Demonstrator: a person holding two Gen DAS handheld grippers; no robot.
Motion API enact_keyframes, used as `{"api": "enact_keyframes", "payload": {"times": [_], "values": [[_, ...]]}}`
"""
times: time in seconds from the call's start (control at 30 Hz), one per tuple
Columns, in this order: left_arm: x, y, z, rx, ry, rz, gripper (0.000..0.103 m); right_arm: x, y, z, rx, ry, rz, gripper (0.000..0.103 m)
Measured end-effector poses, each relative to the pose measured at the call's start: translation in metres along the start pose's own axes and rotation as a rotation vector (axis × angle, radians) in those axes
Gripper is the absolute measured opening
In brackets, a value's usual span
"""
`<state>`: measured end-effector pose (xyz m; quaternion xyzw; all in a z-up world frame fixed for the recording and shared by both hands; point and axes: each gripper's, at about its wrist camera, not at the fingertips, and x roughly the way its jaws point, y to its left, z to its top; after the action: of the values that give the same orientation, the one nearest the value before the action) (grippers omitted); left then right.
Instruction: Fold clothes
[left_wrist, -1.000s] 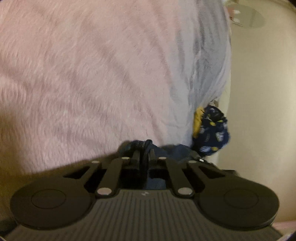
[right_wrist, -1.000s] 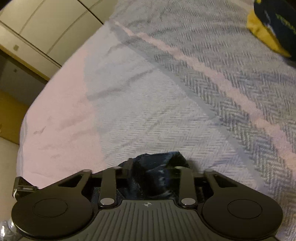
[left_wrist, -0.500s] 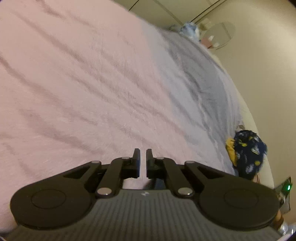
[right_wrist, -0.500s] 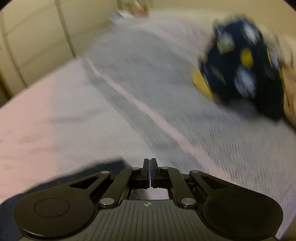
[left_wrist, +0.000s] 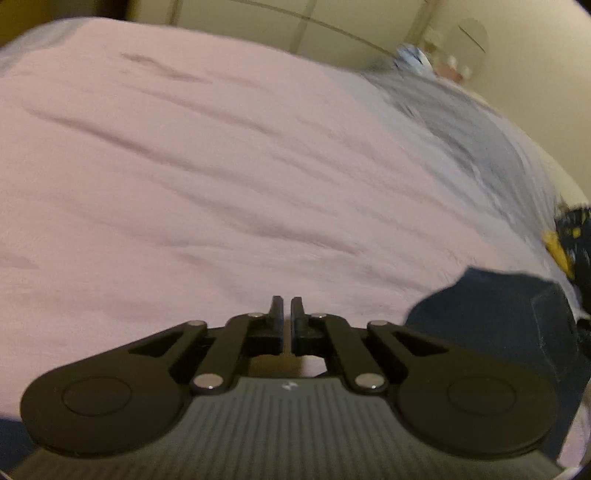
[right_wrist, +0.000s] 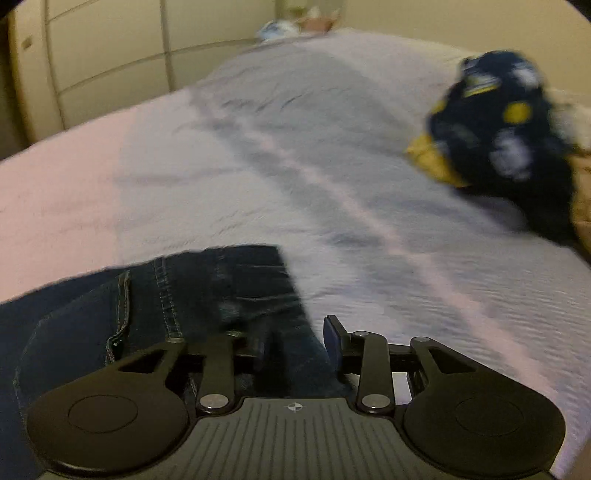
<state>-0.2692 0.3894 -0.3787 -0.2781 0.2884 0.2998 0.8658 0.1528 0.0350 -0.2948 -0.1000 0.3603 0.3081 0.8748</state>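
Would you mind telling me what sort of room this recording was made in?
Most likely a bedroom: a bed with pink-and-grey bedding, pale panelled wardrobe doors behind it, and jeans lying on top.

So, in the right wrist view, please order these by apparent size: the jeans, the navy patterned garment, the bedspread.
1. bedspread
2. jeans, though nearness to the camera enlarges them
3. navy patterned garment

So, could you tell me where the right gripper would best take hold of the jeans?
Probably the folded edge of the jeans lying just ahead of the right gripper. Its open fingers already straddle that edge, so come straight forward, low over the bedspread, and close there.
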Motion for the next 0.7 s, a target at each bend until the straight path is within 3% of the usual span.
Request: {"api": "enact_keyframes", "payload": {"times": [0.1, 0.2, 0.27, 0.33, 0.47, 0.53, 0.7], "values": [[-0.05, 0.012, -0.012, 0.057, -0.038, 0.021, 0.001, -0.042, 0.001, -0.017, 0.038, -0.084, 0.084, 0.035], [-0.084, 0.018, -0.04, 0.056, -0.027, -0.011, 0.002, -0.062, 0.029, -0.047, -0.006, -0.069, 0.194, 0.035], [-0.105, 0.024, -0.066, 0.037, -0.013, -0.02, 0.002, -0.065, 0.044, -0.071, -0.011, -0.013, 0.247, 0.035], [-0.128, 0.028, -0.09, 0.021, -0.026, -0.02, 0.003, -0.072, 0.041, -0.093, 0.068, 0.003, 0.296, 0.035], [-0.175, 0.039, -0.123, -0.071, -0.04, -0.032, 0.007, -0.079, 0.012, -0.122, 0.357, 0.033, 0.392, 0.035], [-0.192, 0.039, -0.132, -0.119, -0.056, -0.071, 0.023, -0.071, 0.002, -0.122, 0.43, 0.035, 0.411, 0.035], [-0.203, 0.03, -0.146, -0.159, -0.062, -0.077, 0.025, -0.052, -0.024, -0.122, 0.613, 0.039, 0.458, 0.035]]}}
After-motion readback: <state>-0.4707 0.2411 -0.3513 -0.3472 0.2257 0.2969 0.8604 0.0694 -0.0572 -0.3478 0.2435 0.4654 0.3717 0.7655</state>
